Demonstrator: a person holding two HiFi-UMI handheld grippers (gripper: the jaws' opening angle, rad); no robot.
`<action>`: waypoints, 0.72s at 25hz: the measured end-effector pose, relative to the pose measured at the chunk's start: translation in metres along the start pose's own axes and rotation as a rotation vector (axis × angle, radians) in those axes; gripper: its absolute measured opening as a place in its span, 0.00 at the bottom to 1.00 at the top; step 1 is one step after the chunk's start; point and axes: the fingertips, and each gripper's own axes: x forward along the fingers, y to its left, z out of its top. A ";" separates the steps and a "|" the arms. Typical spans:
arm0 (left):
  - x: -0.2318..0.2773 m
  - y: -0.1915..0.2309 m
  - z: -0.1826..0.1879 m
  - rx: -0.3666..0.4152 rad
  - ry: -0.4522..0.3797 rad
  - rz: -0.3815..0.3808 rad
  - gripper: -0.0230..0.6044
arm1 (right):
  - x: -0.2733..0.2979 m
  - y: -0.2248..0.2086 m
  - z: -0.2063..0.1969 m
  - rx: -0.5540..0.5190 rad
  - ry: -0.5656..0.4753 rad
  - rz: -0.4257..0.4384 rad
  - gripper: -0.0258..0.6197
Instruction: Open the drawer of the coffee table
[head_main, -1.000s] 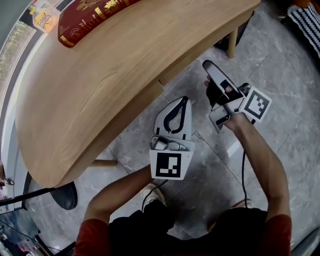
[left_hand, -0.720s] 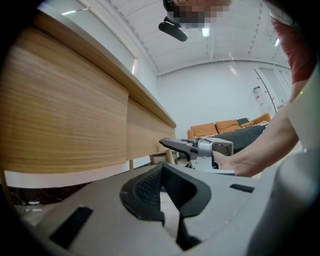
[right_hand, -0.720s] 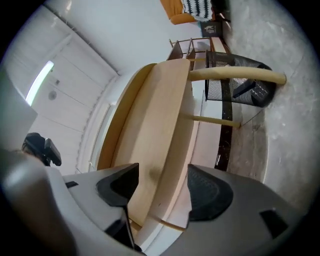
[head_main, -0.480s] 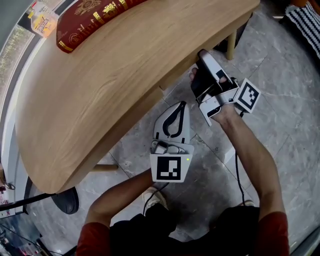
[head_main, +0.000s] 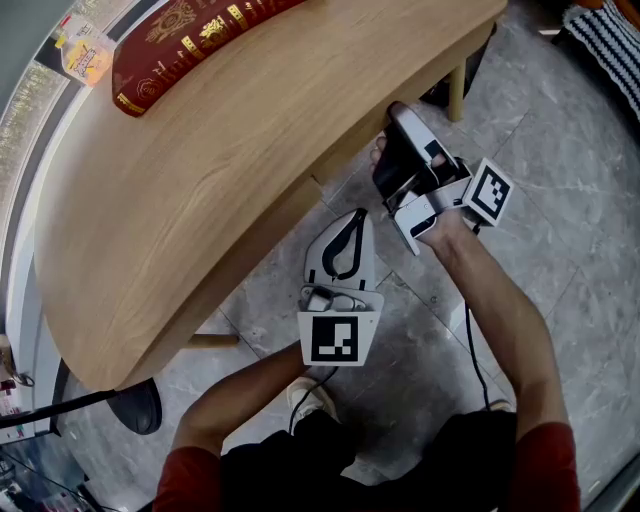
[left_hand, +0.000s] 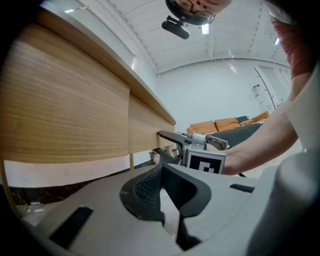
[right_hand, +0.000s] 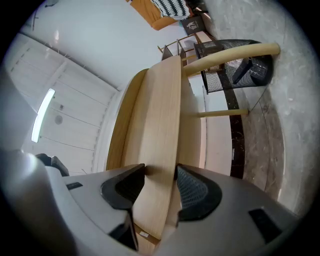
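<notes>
Grey stone-tile floor (head_main: 560, 250) runs under a low coffee table whose curved wooden tabletop (head_main: 200, 150) fills the left of the head view. The drawer front (left_hand: 147, 122) is the far panel of the table's side, beyond a vertical seam. It looks flush with the near panel, so I judge the drawer not yet drawn out.

The right claw (right_hand: 160, 185) is tucked up under the tabletop's edge. Its jaws have just been closing and now pinch the lower edge of that wooden panel, one pad on each face. The grip seems made, and what is left is the whole pull toward the person.

The left claw (head_main: 352, 218) hangs level just beside the near panel. Its tips are pressed together with nothing between them, and it takes no part in the hold.

A red book (head_main: 190, 35) lies on the far side of the tabletop, with a yellow packet (head_main: 85, 55) past it, both well clear of the drawer. A pale wooden leg (head_main: 455, 92) stands just beyond the right claw, and a black mesh bin (right_hand: 235, 62) sits on the floor behind the table. An orange sofa (left_hand: 220, 125) is far off.

The likeliest obstruction is the person, who crouches close in front, and the idle left claw near the drawer's path.
</notes>
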 end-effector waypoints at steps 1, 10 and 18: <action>0.000 0.000 0.000 0.010 0.003 -0.004 0.05 | 0.000 0.000 0.000 0.003 0.000 0.000 0.35; -0.002 -0.004 0.000 0.017 0.010 -0.003 0.05 | -0.012 0.006 0.004 0.036 0.000 0.024 0.34; -0.010 -0.023 -0.002 0.060 0.026 -0.043 0.05 | -0.035 0.021 0.006 0.038 0.017 0.012 0.34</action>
